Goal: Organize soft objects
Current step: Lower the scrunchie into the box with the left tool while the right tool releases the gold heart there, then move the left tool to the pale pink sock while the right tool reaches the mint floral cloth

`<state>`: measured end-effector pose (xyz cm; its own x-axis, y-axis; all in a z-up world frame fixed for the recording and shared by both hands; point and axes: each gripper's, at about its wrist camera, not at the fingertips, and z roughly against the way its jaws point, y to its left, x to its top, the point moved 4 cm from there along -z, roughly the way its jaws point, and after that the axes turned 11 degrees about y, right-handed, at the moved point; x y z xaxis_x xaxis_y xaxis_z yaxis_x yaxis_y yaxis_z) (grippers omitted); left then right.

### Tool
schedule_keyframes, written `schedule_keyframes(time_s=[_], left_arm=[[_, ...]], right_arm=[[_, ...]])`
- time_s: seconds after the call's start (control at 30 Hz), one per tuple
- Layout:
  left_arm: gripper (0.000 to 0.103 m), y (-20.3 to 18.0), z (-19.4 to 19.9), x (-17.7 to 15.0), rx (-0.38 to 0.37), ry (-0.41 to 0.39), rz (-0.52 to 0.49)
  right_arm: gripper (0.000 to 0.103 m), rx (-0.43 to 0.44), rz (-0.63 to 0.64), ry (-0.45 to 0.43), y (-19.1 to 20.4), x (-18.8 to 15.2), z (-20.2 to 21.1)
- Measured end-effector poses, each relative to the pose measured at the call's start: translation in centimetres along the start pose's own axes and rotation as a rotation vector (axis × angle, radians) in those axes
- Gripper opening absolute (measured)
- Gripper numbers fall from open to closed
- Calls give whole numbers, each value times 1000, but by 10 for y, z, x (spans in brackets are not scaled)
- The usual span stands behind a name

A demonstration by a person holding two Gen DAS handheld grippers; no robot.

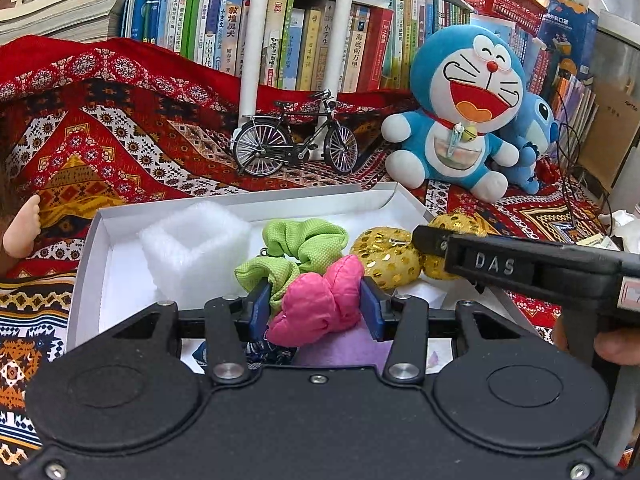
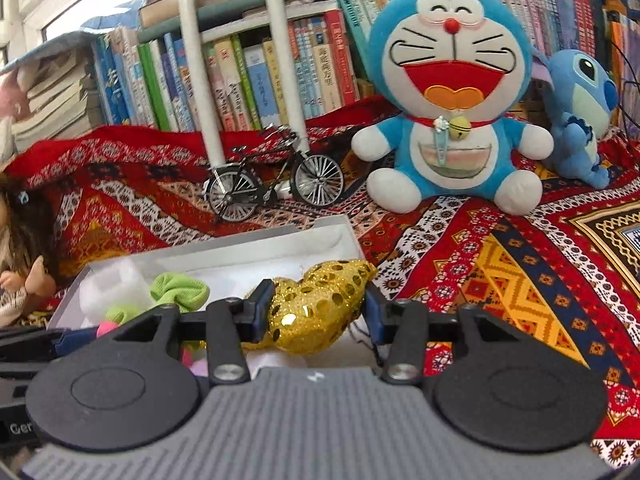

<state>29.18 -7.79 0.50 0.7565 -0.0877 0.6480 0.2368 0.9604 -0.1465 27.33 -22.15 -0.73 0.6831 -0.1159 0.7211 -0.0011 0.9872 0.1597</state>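
Note:
A white cardboard box (image 1: 92,264) lies on the patterned cloth. Inside it are a white foam block (image 1: 192,240), a green scrunchie (image 1: 296,244) and a purple soft item (image 1: 340,350). My left gripper (image 1: 316,308) is shut on a pink padded heart (image 1: 320,304) over the box. My right gripper (image 2: 314,308) is shut on a gold sequinned heart (image 2: 316,304) above the box's right end (image 2: 340,236). In the left wrist view the right gripper (image 1: 416,240) reaches in from the right at the gold heart (image 1: 384,256). The green scrunchie (image 2: 180,290) also shows in the right wrist view.
A Doraemon plush (image 1: 460,108) and a blue Stitch plush (image 1: 532,140) sit behind the box to the right. A model bicycle (image 1: 296,140) stands behind the box by two white poles. Books line the back. A doll (image 2: 20,256) is at the left.

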Motion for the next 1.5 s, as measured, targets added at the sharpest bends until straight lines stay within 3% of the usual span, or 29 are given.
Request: schedule_keyframes(time_s=[0.27,0.47,0.57,0.7,0.87,1.23,1.4,1.5], left_arm=[[46,3,-4,-1,0,-2,14],[53,1,4,0,3,-9,11],[60,0,15,0,3,-26,13],[78,-1,41,-2,-6,-73,15],[82,-6,75,-10,-2,-121,-15],[87,-17,124,-56,-8,-190,-62],[90,-21,138,-76,-16,-200,-64],[91,-22,145,-90,-31,-204,-64]], right_arm=[[53,0,26,12,3,-4,-4],[74,42,16,0,-1,-2,8],[79,33,21,-19,-1,-1,20],[85,46,23,-54,-2,-1,44],[87,44,54,-85,2,-9,71],[90,53,123,-115,12,-46,105],[101,83,138,-148,11,-64,120],[103,95,142,-162,9,-75,127]])
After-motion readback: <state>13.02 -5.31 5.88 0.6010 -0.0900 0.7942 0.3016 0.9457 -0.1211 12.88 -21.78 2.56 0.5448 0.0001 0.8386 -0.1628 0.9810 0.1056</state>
